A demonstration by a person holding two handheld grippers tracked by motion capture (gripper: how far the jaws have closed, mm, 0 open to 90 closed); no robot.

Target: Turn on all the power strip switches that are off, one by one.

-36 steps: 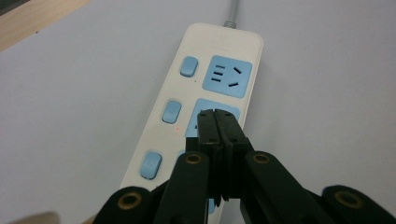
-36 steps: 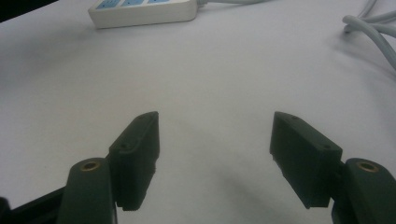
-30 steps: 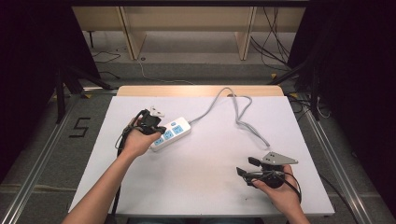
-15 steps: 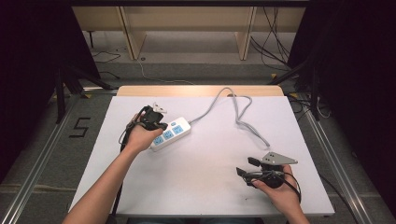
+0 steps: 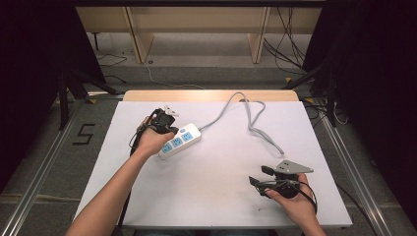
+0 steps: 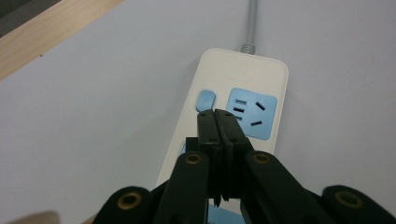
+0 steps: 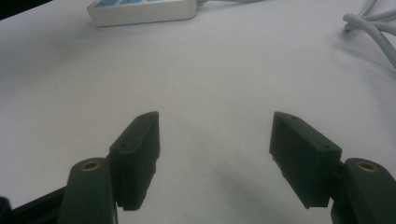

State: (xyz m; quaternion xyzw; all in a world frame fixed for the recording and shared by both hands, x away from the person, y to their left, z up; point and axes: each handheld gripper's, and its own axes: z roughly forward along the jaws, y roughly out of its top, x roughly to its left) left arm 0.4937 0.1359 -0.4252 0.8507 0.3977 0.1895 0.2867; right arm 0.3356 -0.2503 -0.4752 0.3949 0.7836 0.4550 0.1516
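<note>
White table, grey cable curling toward the far edge, white power strip at the left part, left gripper pressed closed, tips just beside the strip's blue button, right gripper wide open, empty, near the front right edge

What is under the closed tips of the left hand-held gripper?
The white power strip: the left hand-held gripper hangs shut beside its blue switch and a blue socket. The strip's near end is covered.

right claw gapes wide over the white table (power strip far off, grey cable alongside).
</note>
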